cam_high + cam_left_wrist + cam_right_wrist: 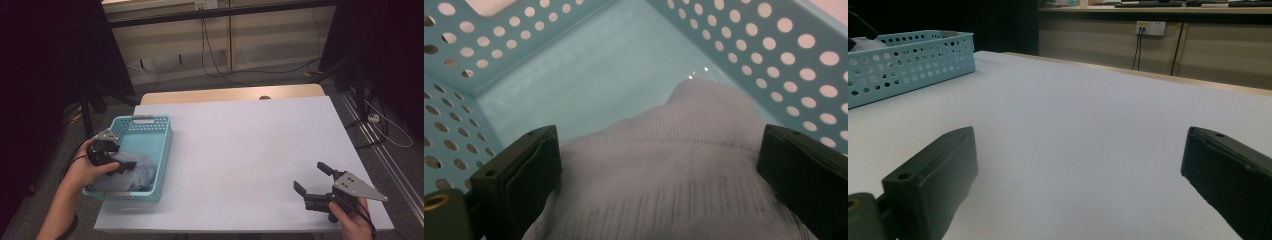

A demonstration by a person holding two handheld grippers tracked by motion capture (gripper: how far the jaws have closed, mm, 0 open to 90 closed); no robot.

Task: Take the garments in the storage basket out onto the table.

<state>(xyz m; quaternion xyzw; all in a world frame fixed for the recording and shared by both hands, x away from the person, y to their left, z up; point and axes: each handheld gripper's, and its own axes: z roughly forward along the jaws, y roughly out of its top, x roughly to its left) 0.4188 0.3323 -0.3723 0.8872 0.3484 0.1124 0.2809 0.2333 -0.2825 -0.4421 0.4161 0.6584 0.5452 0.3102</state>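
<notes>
Grey cloth (664, 170) lies in our blue basket (162, 150) at the table's left edge, between the left gripper's (659, 165) wide jaws; our right gripper (311, 179) hovers wide, well apart.

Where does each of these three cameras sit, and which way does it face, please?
High view: above the person's side, facing forward and down on the white table; both forearms show.
Left gripper view: on the left gripper, looking into the perforated turquoise plastic basket at grey ribbed cloth between its fingers.
Right gripper view: on the right gripper, facing across the table.
All three share the basket.
</notes>
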